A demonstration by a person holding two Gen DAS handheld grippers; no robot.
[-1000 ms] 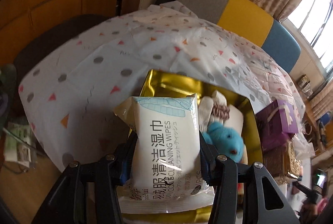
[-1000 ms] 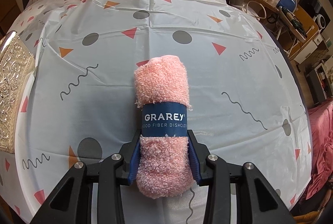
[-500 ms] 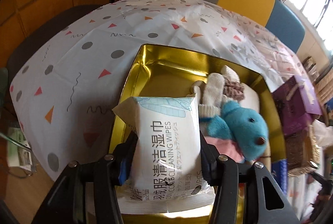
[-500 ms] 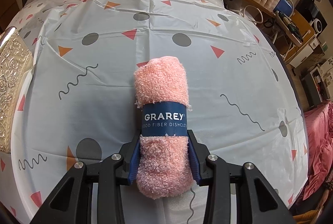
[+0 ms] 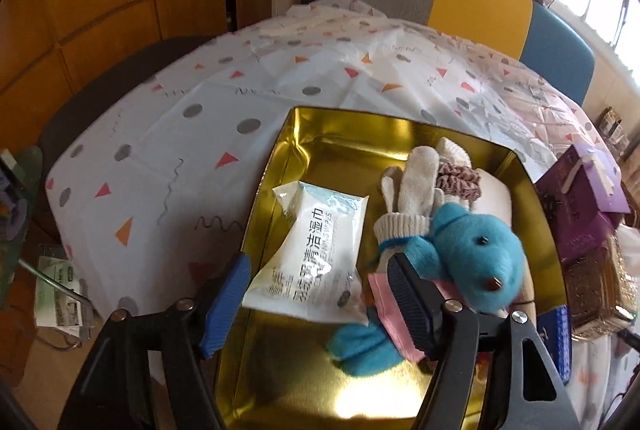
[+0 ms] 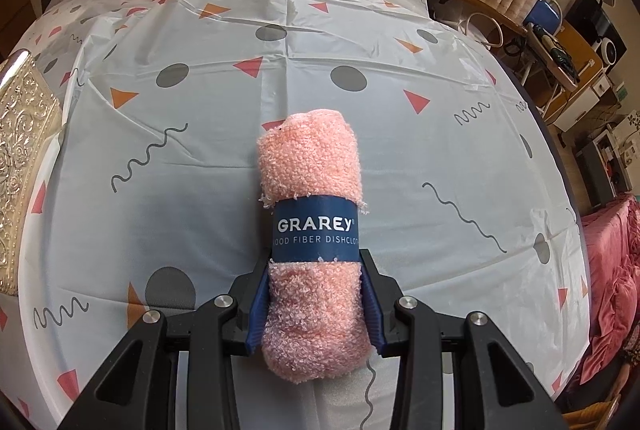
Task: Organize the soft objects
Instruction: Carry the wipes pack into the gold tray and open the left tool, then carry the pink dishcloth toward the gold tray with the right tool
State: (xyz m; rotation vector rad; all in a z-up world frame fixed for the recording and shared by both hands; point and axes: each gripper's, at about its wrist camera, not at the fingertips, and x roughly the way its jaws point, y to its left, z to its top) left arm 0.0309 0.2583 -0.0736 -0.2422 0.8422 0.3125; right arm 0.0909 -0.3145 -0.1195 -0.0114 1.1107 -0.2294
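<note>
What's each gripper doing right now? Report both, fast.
Left gripper: open, jaws just widened, white wet-wipes pack released into gold metal tray.
Right gripper: shut on rolled pink dishcloth.

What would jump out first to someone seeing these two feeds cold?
The gold tray, with a blue plush bear on its right and a wipes pack just let go between the left gripper's opening jaws. Then the pink rolled dishcloth, clamped by the right gripper above the patterned tablecloth.

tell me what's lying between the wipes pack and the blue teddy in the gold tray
A cream knitted glove lies between the wipes pack and the blue teddy in the gold tray, seen in the left wrist view.
</note>
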